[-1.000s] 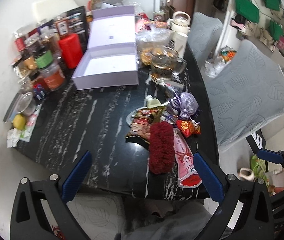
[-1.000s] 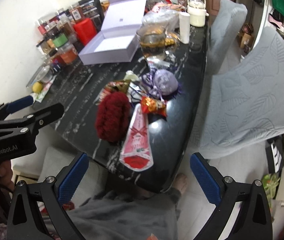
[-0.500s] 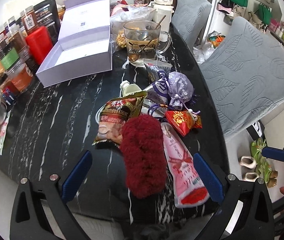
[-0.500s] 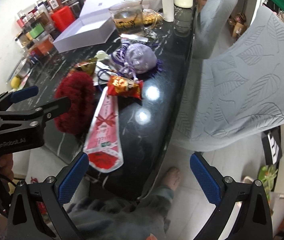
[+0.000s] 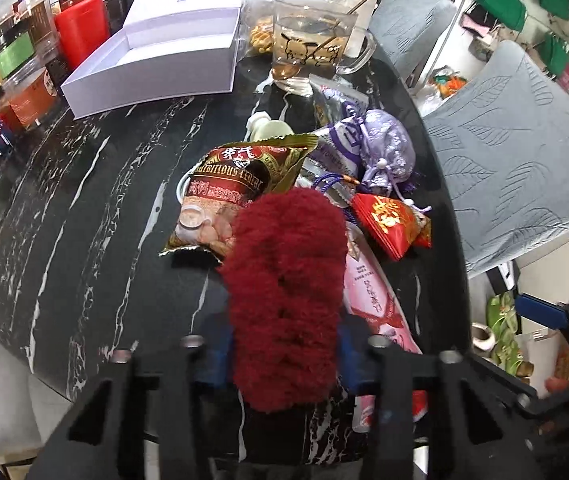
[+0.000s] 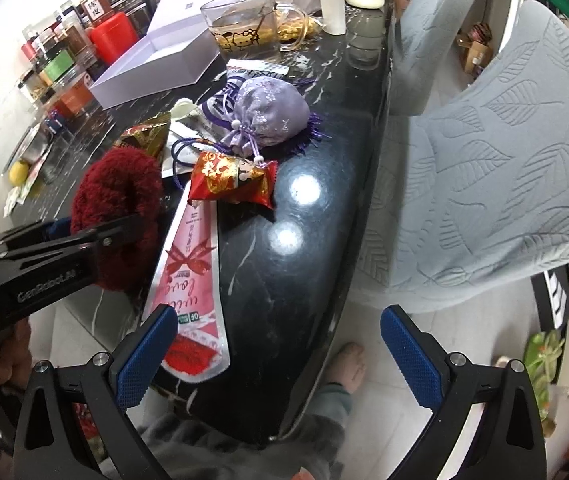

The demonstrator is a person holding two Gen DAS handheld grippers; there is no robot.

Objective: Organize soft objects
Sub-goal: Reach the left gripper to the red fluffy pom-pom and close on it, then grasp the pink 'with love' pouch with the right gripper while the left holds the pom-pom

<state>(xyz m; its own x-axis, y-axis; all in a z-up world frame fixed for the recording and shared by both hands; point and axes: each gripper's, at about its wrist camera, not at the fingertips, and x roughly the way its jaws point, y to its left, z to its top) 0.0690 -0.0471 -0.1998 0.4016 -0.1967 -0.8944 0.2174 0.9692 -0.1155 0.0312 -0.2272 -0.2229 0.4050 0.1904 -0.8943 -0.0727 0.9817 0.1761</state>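
Left hand-held gripper (image 5: 284,354) now clamped around one red fluffy roll (image 5: 284,300); right hand-held gripper (image 6: 278,356) agape beside one pink pouch (image 6: 192,280).

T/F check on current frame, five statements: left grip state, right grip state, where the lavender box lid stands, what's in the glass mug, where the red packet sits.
1. The left gripper is closed on the red fluffy item. True.
2. The right gripper holds the purple drawstring pouch. False: it is open and holds nothing; the pouch lies on the black marble table.
3. The lavender box is closed. False: its lid stands open.
4. The glass mug holds liquid. True.
5. The red foil packet sits inside the box. False: it lies on the table near the pouch.
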